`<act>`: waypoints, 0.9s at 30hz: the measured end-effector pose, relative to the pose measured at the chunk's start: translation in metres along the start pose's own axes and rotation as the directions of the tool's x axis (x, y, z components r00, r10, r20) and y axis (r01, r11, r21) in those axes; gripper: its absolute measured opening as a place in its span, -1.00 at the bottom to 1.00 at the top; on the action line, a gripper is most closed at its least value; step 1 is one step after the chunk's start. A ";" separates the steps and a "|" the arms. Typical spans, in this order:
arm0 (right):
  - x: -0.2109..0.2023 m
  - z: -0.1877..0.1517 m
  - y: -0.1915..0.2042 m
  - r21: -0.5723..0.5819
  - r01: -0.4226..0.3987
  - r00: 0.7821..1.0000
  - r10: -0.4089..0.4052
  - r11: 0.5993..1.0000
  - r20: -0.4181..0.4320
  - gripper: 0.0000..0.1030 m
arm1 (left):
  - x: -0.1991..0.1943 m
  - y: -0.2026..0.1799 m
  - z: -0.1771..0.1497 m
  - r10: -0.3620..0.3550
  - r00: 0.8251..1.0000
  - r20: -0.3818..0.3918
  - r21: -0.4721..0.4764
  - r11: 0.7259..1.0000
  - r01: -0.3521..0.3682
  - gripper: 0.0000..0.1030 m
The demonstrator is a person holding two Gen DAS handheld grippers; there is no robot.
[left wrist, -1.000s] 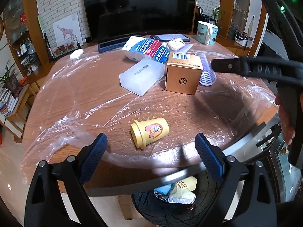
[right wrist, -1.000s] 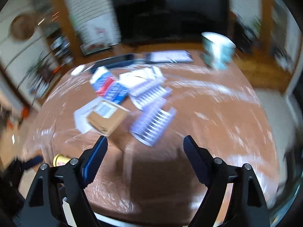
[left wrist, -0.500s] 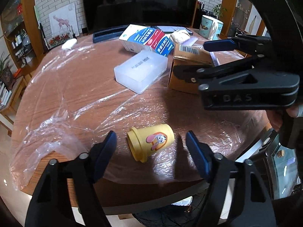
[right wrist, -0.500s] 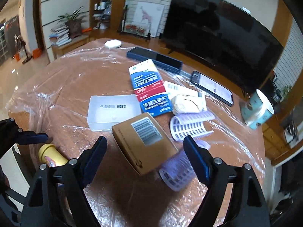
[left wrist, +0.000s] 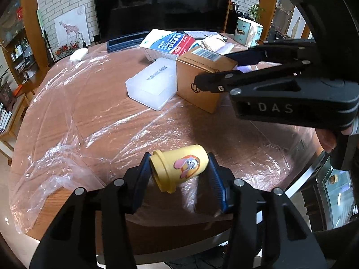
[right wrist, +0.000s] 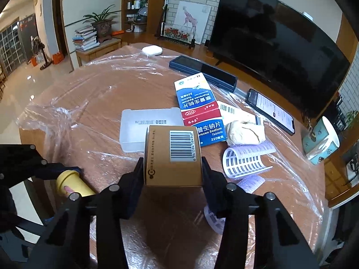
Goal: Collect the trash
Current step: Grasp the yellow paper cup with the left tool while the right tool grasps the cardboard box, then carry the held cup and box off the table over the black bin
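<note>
A small yellow cup [left wrist: 179, 169] with a rabbit sticker lies on its side near the table's front edge; it also shows in the right wrist view [right wrist: 71, 185]. My left gripper [left wrist: 179, 174] is shut on it, a pad on each end. A brown cardboard box [right wrist: 172, 154] with a barcode stands mid-table and also shows in the left wrist view [left wrist: 202, 83]. My right gripper [right wrist: 172, 170] is shut on the box, a pad against each side. The right gripper also shows in the left wrist view [left wrist: 215, 69].
A clear plastic case [right wrist: 143, 132], a blue-and-white medicine carton [right wrist: 197, 107], a crumpled tissue [right wrist: 244, 132], a white hair roller [right wrist: 242, 159], a phone [right wrist: 271, 109] and a mug [right wrist: 320, 141] lie on the plastic-covered round table [right wrist: 101, 94]. A television [right wrist: 276, 38] stands behind.
My left gripper moved forward and closed on the yellow cup. My right gripper swung left, came down over the brown box and closed on it.
</note>
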State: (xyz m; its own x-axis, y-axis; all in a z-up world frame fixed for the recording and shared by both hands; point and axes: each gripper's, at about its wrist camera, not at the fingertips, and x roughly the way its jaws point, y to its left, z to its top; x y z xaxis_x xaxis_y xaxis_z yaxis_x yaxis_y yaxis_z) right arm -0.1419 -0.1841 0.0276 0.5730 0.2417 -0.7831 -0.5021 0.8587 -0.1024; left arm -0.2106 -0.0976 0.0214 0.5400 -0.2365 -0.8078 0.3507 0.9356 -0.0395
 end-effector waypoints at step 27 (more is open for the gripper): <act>-0.062 -0.047 -0.018 0.302 -0.121 0.992 0.103 0.946 0.076 -0.10 | -0.007 0.012 0.015 0.012 0.999 0.030 -0.049 0.999 -0.011 -0.02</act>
State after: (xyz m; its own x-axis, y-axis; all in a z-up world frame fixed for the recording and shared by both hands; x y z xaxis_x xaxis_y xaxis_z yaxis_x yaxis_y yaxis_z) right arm -0.1985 -0.2361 0.0488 0.5658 0.3626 -0.7405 -0.3487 0.9191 0.1836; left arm -0.1989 -0.0889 0.0351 0.5672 -0.2331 -0.7899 0.3072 0.9498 -0.0597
